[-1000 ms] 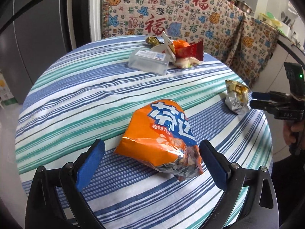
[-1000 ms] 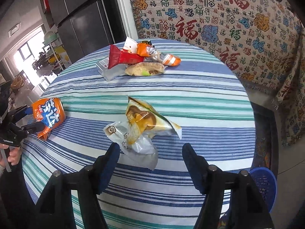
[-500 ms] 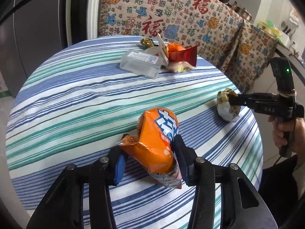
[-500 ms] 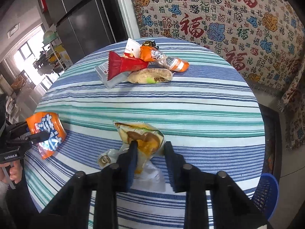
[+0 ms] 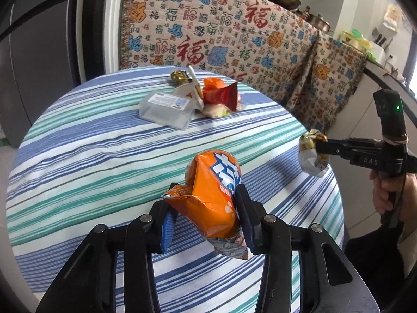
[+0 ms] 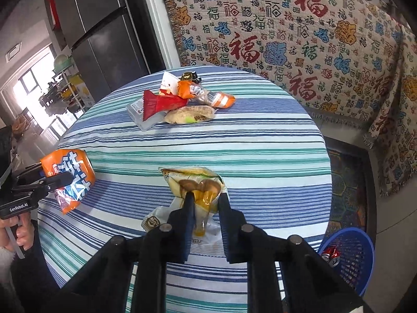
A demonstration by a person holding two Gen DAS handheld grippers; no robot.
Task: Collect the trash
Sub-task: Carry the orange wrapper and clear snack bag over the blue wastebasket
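Left gripper (image 5: 206, 208) jaws closing, pads pinching orange snack bag (image 5: 213, 198), clear of table (image 5: 78, 156) near edge. Right gripper (image 6: 204, 200) jaws closing on yellow wrapper (image 6: 192, 182). Blue basket (image 6: 351, 255) on floor, beside table's right edge: right hand nearer.

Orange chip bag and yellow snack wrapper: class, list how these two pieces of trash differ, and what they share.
The orange chip bag is opaque orange and puffy; the yellow snack wrapper is partly clear, flatter and crumpled. The left gripper pinches the bag; the right gripper pinches the wrapper. Both jaws are closing. Both items hang over the striped table.
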